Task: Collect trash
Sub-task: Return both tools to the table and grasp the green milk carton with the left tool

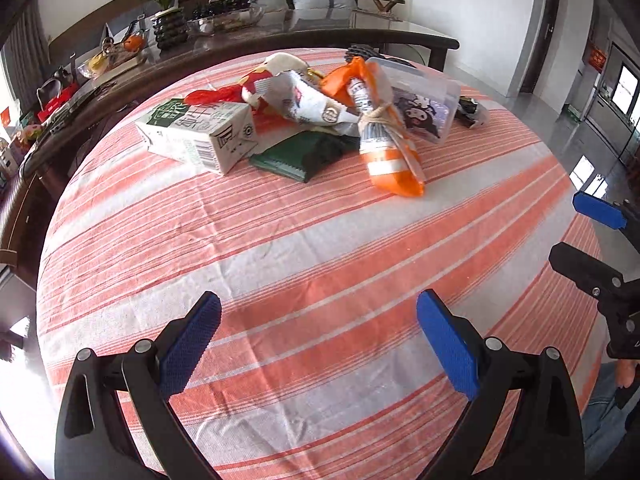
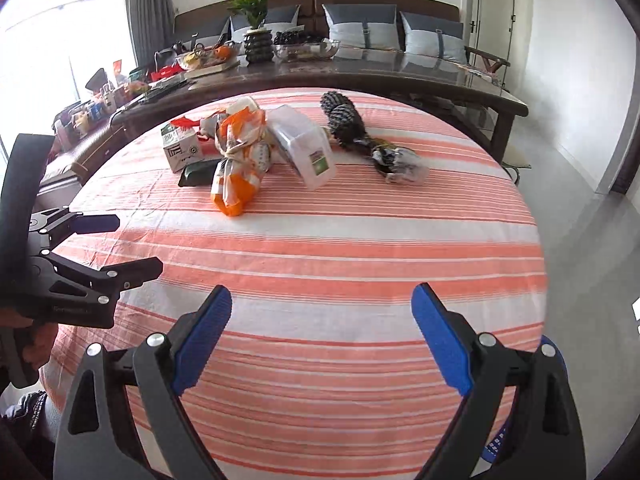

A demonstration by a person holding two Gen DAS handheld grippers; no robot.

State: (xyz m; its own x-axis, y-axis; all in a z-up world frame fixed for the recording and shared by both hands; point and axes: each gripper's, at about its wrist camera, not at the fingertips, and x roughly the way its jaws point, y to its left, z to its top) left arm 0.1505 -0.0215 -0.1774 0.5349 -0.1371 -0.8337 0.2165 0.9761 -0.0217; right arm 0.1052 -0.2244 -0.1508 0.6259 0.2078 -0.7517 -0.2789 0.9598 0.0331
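Observation:
A pile of trash lies at the far side of the striped tablecloth [image 1: 280,248]: a white and green milk carton [image 1: 196,132], a dark green wrapper [image 1: 308,152], an orange bag tied with string [image 1: 384,136], crumpled paper wrappers [image 1: 304,96] and a clear plastic box [image 1: 424,104]. In the right wrist view the carton [image 2: 182,148], orange bag [image 2: 238,160], clear box [image 2: 306,148] and a crumpled dark wrapper [image 2: 400,162] show. My left gripper [image 1: 318,312] is open and empty above the near cloth. My right gripper [image 2: 322,300] is open and empty too, to the right of the left one.
A dark wooden table [image 2: 360,76] stands behind with a potted plant [image 2: 256,28], fruit bowls and clutter. A black and white woven object [image 2: 342,118] lies at the cloth's far edge. A blue basket [image 2: 520,420] shows at the lower right. Grey floor lies to the right.

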